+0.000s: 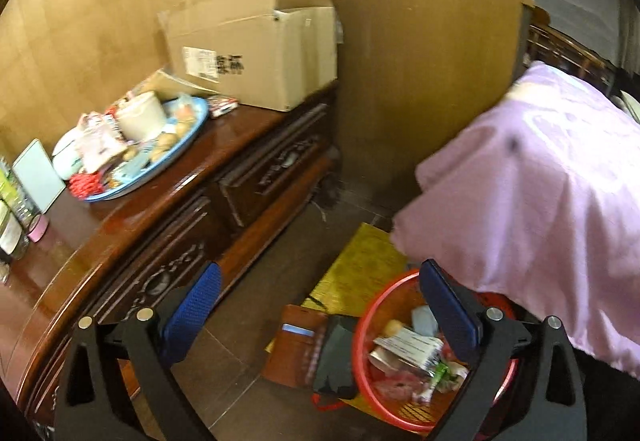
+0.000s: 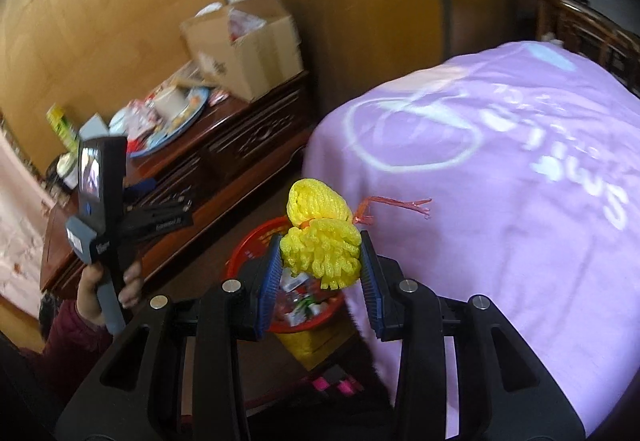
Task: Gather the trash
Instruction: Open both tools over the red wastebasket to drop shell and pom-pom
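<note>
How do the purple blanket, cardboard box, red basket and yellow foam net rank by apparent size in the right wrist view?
1. purple blanket
2. cardboard box
3-4. red basket and yellow foam net: unsure, since the net is nearer and hides part of the basket.

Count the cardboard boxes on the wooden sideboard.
1. A single open cardboard box stands at the far end of the wooden sideboard, beside the blue tray. The right wrist view shows the same box; others could be hidden behind it.
</note>
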Available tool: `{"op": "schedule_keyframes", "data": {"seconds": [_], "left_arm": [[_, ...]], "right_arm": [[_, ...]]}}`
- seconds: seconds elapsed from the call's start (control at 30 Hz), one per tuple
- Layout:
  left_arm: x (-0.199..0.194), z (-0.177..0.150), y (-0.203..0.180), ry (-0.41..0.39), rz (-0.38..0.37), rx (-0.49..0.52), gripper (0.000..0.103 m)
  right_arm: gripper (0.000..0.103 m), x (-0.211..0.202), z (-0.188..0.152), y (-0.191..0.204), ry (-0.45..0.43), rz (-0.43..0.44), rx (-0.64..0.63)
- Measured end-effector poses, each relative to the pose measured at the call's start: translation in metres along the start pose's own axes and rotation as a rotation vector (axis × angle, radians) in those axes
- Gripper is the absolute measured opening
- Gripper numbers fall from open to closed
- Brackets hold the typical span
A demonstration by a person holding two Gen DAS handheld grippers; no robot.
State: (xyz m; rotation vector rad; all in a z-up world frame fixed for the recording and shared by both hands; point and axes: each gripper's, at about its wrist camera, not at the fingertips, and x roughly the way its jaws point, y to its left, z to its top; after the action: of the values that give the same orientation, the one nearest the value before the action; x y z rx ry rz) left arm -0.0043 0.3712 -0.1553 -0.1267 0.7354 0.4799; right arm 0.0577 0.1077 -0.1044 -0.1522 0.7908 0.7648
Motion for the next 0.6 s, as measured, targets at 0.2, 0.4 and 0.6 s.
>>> {"op": "schedule_keyframes", "data": {"seconds": [0.2, 0.4, 0.6], "left_arm": [[0.013, -0.007, 0.011, 0.025, 0.013, -0.018, 0.097], [0.03, -0.02, 0.012, 0.06, 0.054, 0.003, 0.097], [0.04, -0.025, 0.016, 0.084, 0.079, 0.007, 0.097]], "right_arm": [[0.038, 0.036, 0.005, 0.029, 0.075, 0.062, -0.068], [0.039, 0.076, 0.006, 0.039, 0.164, 0.102, -0.083], [0.044, 0.112, 0.006, 0.044, 0.241, 0.118, -0.092]]}}
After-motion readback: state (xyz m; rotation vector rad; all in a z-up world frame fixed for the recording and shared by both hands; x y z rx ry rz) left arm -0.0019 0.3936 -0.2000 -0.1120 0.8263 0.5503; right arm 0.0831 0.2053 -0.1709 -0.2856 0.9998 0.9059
